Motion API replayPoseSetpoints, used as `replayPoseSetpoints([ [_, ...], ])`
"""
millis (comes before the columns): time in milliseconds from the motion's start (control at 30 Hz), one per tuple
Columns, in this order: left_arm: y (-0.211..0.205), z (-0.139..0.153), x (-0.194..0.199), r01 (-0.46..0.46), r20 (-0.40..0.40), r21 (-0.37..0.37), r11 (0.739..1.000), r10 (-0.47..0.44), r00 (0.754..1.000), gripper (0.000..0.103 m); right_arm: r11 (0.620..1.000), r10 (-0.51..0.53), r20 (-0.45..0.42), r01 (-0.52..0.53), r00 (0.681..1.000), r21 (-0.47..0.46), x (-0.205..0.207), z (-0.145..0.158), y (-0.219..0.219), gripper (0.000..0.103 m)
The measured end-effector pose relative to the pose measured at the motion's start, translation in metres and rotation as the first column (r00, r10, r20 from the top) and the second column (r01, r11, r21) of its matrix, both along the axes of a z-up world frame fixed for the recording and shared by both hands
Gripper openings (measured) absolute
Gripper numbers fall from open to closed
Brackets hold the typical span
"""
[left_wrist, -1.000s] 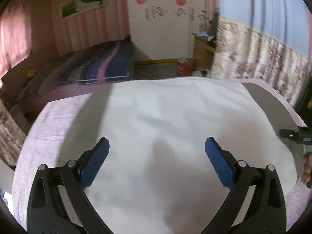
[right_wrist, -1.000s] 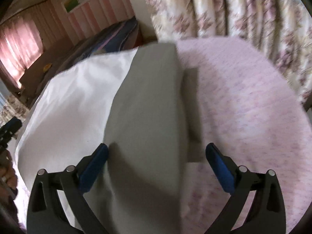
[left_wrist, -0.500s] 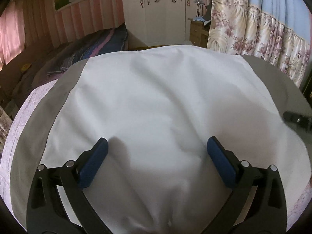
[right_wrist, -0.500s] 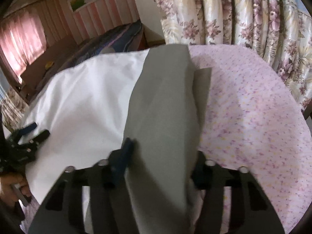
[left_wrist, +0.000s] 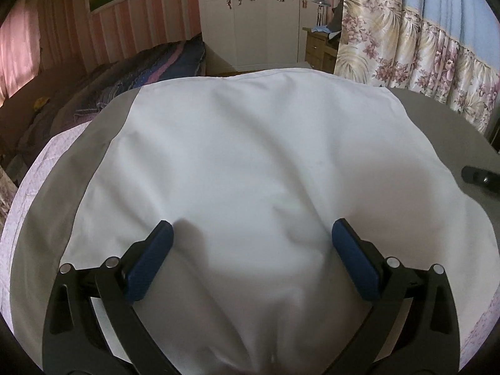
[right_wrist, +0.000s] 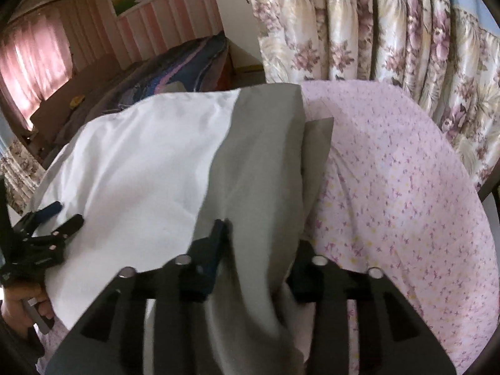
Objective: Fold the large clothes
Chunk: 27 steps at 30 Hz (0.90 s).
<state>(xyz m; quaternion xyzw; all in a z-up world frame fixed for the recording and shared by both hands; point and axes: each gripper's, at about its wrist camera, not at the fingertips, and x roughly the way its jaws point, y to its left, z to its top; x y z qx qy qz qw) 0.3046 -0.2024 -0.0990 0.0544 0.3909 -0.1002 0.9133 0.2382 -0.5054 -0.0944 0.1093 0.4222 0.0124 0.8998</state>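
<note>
A large white garment [left_wrist: 250, 156] with grey side panels [right_wrist: 259, 162] lies spread on a pink flowered bed cover [right_wrist: 406, 218]. My left gripper [left_wrist: 251, 237] is open just above the white middle near the front edge, with nothing pinched between its blue pads. It also shows at the left of the right wrist view, where the left gripper [right_wrist: 65, 214] is held by a person's hand [right_wrist: 22, 309]. My right gripper [right_wrist: 259, 250] is shut on a bunched fold of the grey panel at the garment's right side. Its right pad is hidden behind the cloth.
Flowered curtains [right_wrist: 375, 31] hang close along the right of the bed. A second bed with a dark striped quilt [left_wrist: 140, 72] stands at the back left, and a white wardrobe [left_wrist: 265, 15] and a small wooden cabinet [left_wrist: 318, 47] behind. Bare pink cover lies right of the garment.
My right gripper went from wide open around the grey panel to shut on it, bunching the cloth. My left gripper sank closer to the white fabric and stayed open.
</note>
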Motion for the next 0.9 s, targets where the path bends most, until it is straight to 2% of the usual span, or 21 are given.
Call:
replayPoseSetpoints([
  [33,0.0,0.0,0.0,0.0,-0.001,-0.002,1.0,0.0,1.0,0.1,1.0,-0.003,-0.011,0.003,1.0,0.0,0.002,-0.004,0.0,0.057],
  [67,0.0,0.0,0.0,0.0,-0.001,-0.005,1.0,0.0,1.0,0.1,1.0,-0.008,-0.02,0.008,1.0,0.007,0.004,-0.008,-0.001,0.061],
  [200,0.0,0.0,0.0,-0.002,-0.002,-0.011,1.0,0.002,1.0,0.1,0.999,-0.008,-0.04,0.01,0.999,0.04,0.008,-0.019,-0.001,0.061],
  [333,-0.001,-0.001,0.002,-0.004,-0.004,-0.012,1.0,0.004,1.0,0.1,0.997,0.018,-0.037,-0.015,0.999,0.077,0.007,-0.017,0.002,0.037],
  [433,0.0,0.0,0.002,-0.006,-0.005,-0.009,1.0,0.006,1.0,0.1,0.995,0.031,-0.02,-0.029,0.999,0.1,0.006,-0.005,0.004,0.025],
  [567,-0.001,-0.002,0.003,-0.009,-0.009,0.01,1.0,0.009,1.0,0.1,0.981,0.043,0.049,-0.052,0.998,0.187,0.0,0.025,0.003,0.022],
  [600,-0.001,-0.002,0.003,-0.009,-0.009,0.015,1.0,0.009,1.0,0.1,0.969,0.053,0.08,-0.071,0.995,0.237,-0.001,0.038,0.004,0.022],
  [667,-0.003,-0.003,0.004,-0.009,-0.01,0.034,0.999,0.01,1.0,0.1,0.954,0.079,0.122,-0.11,0.989,0.279,-0.003,0.059,0.01,0.021],
  [767,-0.005,-0.003,0.005,-0.01,-0.012,0.047,0.999,0.011,1.0,0.1,0.919,0.136,0.186,-0.194,0.973,0.343,-0.002,0.092,0.029,0.021],
  [900,-0.001,-0.003,0.005,-0.003,-0.02,0.023,1.0,0.003,1.0,0.1,0.871,0.186,0.242,-0.273,0.952,0.407,0.009,0.126,0.071,0.02],
])
